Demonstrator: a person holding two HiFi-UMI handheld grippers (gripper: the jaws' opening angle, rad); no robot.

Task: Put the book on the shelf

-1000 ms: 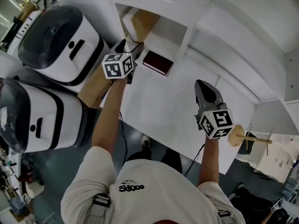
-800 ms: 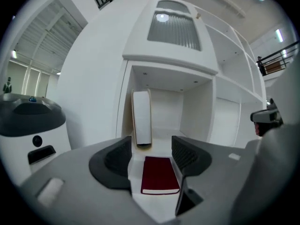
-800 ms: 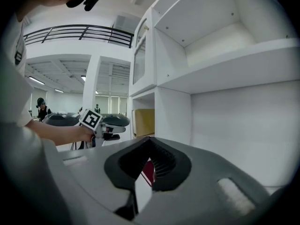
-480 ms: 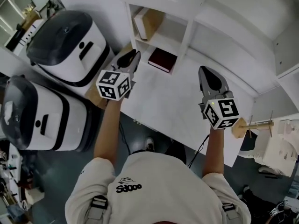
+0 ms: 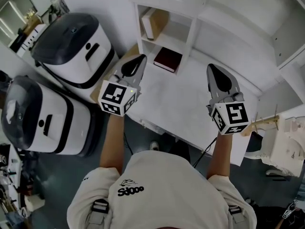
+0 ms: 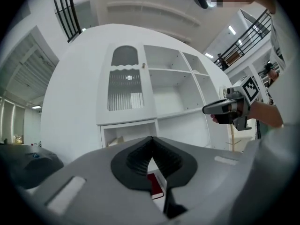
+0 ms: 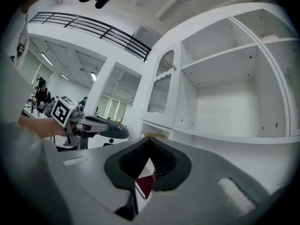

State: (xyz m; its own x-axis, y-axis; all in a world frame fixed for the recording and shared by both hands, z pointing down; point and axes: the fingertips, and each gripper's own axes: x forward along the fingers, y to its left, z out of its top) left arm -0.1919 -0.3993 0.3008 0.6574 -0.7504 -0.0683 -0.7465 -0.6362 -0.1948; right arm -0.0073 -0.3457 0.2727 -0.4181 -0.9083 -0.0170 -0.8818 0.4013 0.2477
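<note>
A dark red book [image 5: 167, 59] lies flat in the lowest cubby of the white shelf unit [image 5: 193, 30], nothing touching it. My left gripper [image 5: 141, 57] hovers over the white table [image 5: 176, 104], just left of that cubby and apart from the book, jaws shut and empty. In the left gripper view its closed tips [image 6: 151, 139] point at the shelf unit [image 6: 154, 83], with the book [image 6: 154, 184] showing below them. My right gripper [image 5: 211, 67] is held over the table's right part, jaws together and empty; in the right gripper view the book [image 7: 145, 185] shows under its tips [image 7: 149, 140].
Two white and black machines [image 5: 71, 42] [image 5: 35, 116] stand left of the table. A tan book [image 5: 155, 22] stands in the cubby above the red one. A wooden stand [image 5: 259, 123] sits past the table's right end. The person's torso is at the table's near edge.
My left gripper has drawn back from the shelf cubby toward the person and its jaws have closed on nothing. The red book stays in the cubby. The right gripper barely moved.
</note>
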